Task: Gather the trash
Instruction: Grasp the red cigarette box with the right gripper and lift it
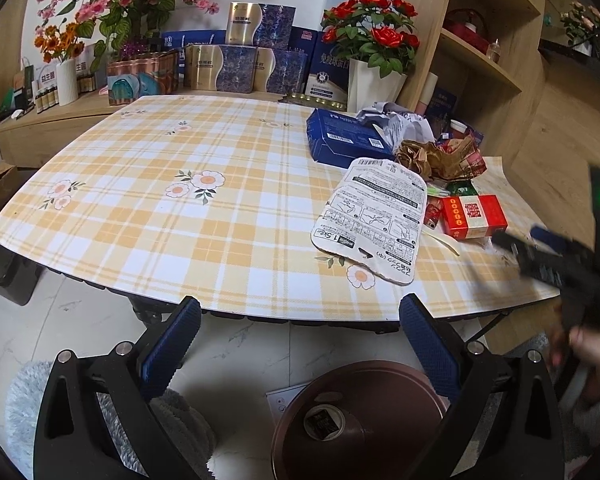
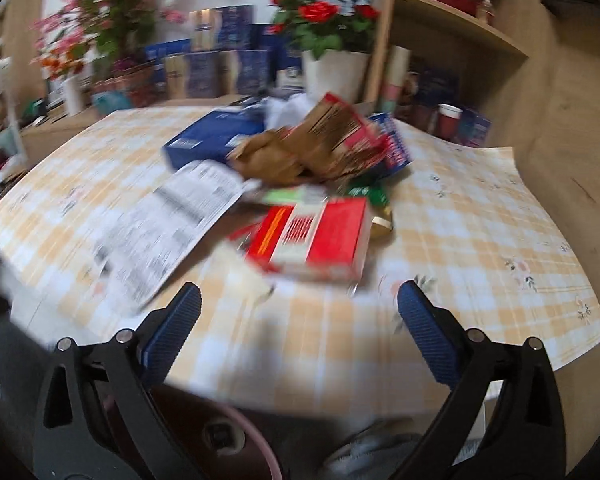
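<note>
So, trash pile sits on right part of the checked tablecloth [image 1: 180, 160]: red box [image 1: 474, 216] nearest the edge, printed white card [image 1: 374, 220] just left of it, crumpled brown paper [image 1: 440, 158] behind, blue box [image 1: 346, 138] and white crumpled paper [image 1: 396, 122] further back. Brown bin [image 1: 364, 420] stands on the floor below the table edge, something small and dark inside (cannot tell what). Left gripper [image 1: 300, 344] hangs off the table above the bin, jaws wide apart, nothing between them. Right gripper [image 2: 300, 336] is over the table edge, spread wide and empty, red box [image 2: 316, 240] just ahead; its view is blurred. Rose pot [image 1: 374, 84] and stacked boxes [image 1: 236, 68] sit behind the table.
</note>
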